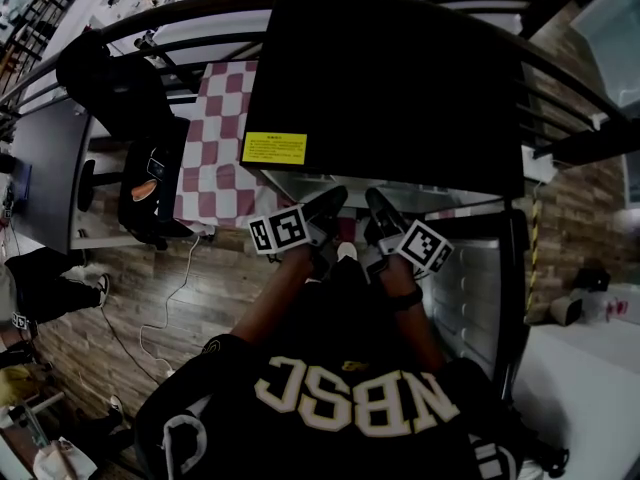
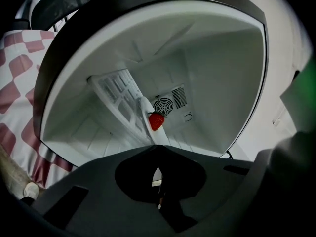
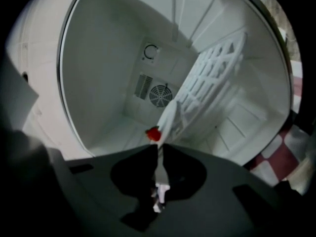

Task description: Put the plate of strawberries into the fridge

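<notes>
A white plate (image 2: 146, 113) shows edge-on in the left gripper view, with a red strawberry (image 2: 156, 121) on it, held out inside the open white fridge (image 2: 222, 68). My left gripper (image 2: 157, 149) is shut on its near rim. In the right gripper view the same plate (image 3: 168, 117) and strawberry (image 3: 153, 134) stand just past my right gripper (image 3: 159, 149), shut on the rim. In the head view both grippers, left (image 1: 325, 208) and right (image 1: 380, 210), point side by side under the fridge's black top (image 1: 390, 78), which hides the plate.
A white wire shelf (image 3: 212, 78) lies inside the fridge, with a round fan vent (image 3: 160, 95) on the back wall. The fridge door (image 1: 470, 298) hangs open at the right. A red-checked tablecloth (image 1: 215, 158) and a black chair (image 1: 150, 188) are to the left.
</notes>
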A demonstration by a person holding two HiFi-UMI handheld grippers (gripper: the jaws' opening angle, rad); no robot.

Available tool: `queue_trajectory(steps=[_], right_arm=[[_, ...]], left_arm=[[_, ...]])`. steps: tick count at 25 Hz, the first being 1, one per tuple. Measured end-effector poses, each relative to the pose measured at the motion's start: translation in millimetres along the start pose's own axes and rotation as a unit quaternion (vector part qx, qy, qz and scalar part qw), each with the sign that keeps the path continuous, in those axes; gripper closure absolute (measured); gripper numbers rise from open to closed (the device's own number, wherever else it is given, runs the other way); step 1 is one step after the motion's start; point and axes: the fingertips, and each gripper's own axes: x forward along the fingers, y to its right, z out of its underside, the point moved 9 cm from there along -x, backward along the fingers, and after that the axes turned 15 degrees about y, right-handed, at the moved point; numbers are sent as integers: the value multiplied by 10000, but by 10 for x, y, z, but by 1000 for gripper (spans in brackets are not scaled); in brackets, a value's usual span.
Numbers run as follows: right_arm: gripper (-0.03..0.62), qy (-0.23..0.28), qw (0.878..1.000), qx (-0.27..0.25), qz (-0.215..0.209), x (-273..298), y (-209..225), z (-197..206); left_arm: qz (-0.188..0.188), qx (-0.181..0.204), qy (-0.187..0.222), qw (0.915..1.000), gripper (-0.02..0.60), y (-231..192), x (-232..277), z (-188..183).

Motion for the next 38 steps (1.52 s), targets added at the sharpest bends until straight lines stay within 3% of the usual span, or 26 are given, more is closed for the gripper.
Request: queue_trajectory(steps=[25, 29, 33, 36, 38], right_arm=[[546, 55, 9993, -372, -75, 197, -170, -67], [546, 241, 9939, -1069, -152, 97, -259, -71], [546, 608, 9790, -1920, -319, -41, -459, -73], [549, 904, 9569, -2731, -390, -184, -666, -45], [556, 1066, 9360, -3331, -385, -282, -801, -9]], left_arm=[[190, 55, -138, 9997, 565, 124, 128, -142], [442, 604, -154, 9971, 565, 237, 12, -152], [666, 1364, 4, 9884, 565, 363, -135, -195], [882, 2009, 240, 9753, 565, 530, -281, -230], [1004, 2579, 474, 9598, 565, 655, -384, -268]])
